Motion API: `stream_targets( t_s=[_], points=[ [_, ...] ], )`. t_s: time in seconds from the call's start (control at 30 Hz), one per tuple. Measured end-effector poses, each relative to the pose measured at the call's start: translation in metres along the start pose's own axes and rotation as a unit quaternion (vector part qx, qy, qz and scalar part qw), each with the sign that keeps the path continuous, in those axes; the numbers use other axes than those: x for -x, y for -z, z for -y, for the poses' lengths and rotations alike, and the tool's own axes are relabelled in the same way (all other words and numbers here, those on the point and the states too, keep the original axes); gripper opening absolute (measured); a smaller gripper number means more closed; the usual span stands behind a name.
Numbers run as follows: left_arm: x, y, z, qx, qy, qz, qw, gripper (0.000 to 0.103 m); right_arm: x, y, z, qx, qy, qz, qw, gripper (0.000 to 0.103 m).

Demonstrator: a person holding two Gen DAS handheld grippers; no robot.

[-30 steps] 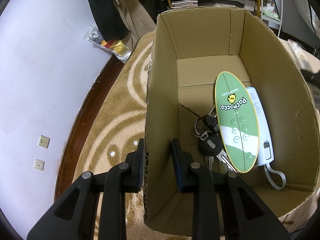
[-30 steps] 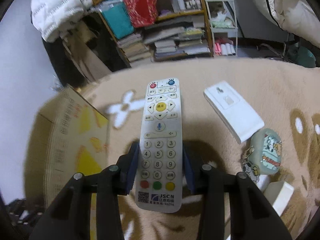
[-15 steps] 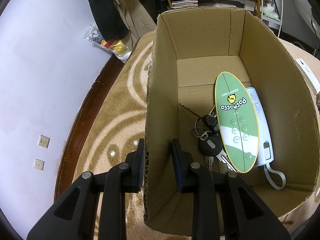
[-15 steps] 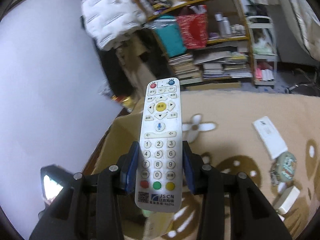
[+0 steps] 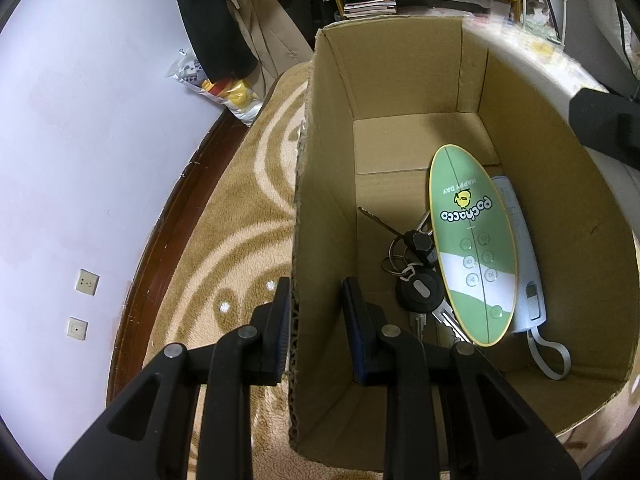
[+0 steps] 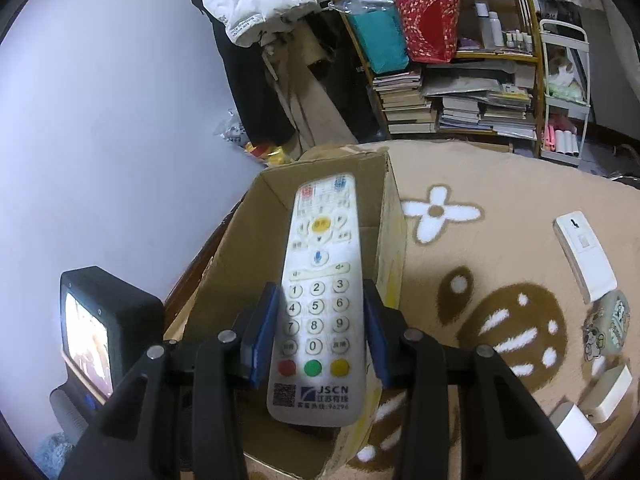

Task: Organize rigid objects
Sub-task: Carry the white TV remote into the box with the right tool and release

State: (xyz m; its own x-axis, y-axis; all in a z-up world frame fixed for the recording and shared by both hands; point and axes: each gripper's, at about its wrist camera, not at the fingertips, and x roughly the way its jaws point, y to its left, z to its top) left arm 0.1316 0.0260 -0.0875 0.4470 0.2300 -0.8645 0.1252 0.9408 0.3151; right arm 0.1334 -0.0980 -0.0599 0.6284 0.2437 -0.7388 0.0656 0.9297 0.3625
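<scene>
Both tongs were busy: the left tongs [image 5: 316,320] straddled the left wall of the cardboard box [image 5: 324,208], one pad against its outside and the other seemingly just clear inside. The right tongs [image 6: 320,328] clamped a white remote [image 6: 320,292] by its sides above the box's open top. Inside the box, on its floor, lay a green oval card [image 5: 472,240], a bunch of keys [image 5: 416,280] and a pale blue device [image 5: 524,272]. Everything rested on a patterned carpet [image 6: 500,280].
</scene>
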Motion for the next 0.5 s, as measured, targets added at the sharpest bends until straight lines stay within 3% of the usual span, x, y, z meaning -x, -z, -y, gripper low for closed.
stream_targets(
  t_s=[0.07,0.1,0.37,0.5],
  points=[
    [0.0,0.0,0.0,0.001,0.001,0.0,1.0,0.025,0.001,0.0,0.002,0.004,0.011,0.001,1.0,0.022],
    [-0.001,0.0,0.0,0.001,0.001,0.0,1.0,0.025,-0.001,-0.001,0.002,0.004,0.009,-0.004,1.0,0.021],
    [0.0,0.001,0.002,-0.002,-0.003,0.001,1.0,0.025,0.002,0.0,-0.005,0.017,0.005,-0.002,1.0,0.02],
    [0.002,0.001,0.003,0.001,-0.003,0.002,1.0,0.025,0.015,-0.003,0.002,0.022,0.031,0.021,0.999,0.022]
  ],
)
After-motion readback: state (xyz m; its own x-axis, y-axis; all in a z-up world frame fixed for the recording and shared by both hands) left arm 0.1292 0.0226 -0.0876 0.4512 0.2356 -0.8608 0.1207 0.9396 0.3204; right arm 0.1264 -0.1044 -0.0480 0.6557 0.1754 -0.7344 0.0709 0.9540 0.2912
